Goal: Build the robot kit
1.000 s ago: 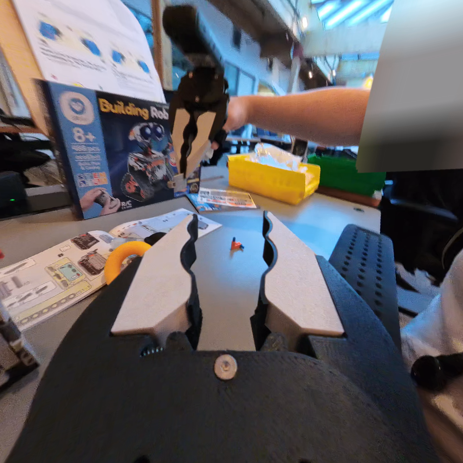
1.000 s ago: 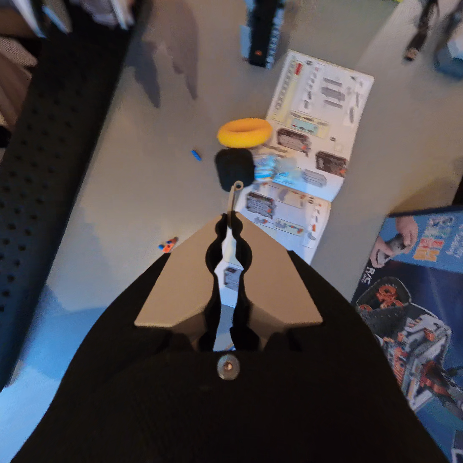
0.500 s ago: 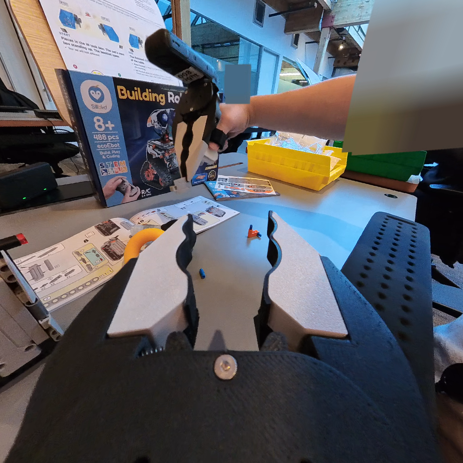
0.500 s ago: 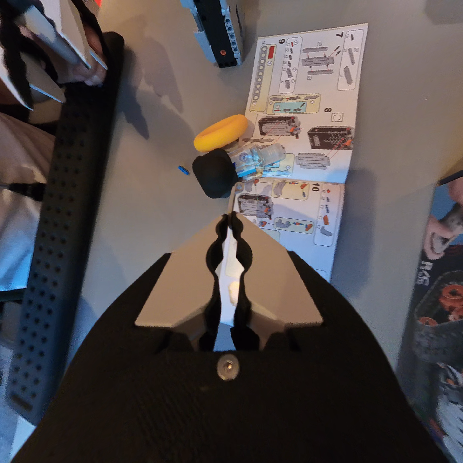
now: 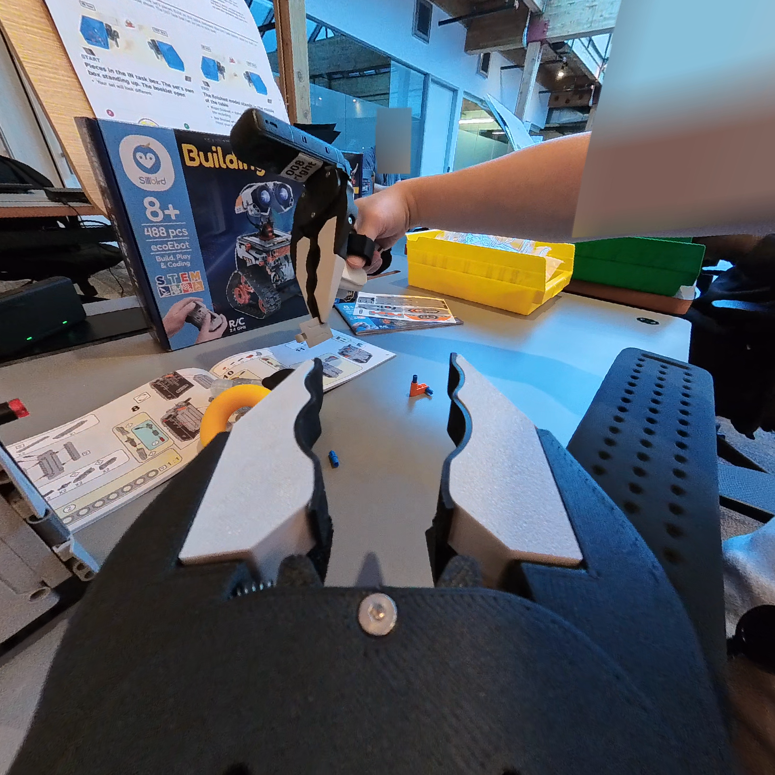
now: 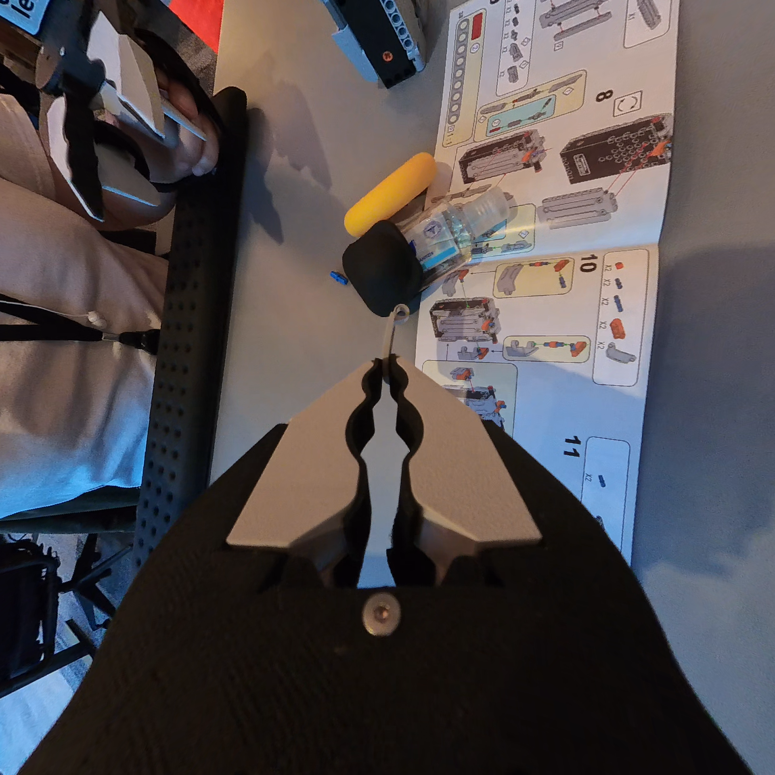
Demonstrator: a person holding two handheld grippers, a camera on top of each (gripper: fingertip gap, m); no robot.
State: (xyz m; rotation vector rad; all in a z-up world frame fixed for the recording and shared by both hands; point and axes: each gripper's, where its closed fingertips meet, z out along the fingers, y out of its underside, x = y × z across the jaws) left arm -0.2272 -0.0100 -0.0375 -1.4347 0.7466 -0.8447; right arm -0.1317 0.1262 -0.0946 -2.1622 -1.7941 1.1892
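right gripper lower than before, clamped on grey piece above booklet; left gripper apart, empty.

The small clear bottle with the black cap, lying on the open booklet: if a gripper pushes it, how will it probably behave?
The bottle lies on its side, and its neck looks round, so it may roll. The squarish black cap might stop that roll soon. It rests against the yellow ring, so a push from the booklet side would probably shove the ring too.
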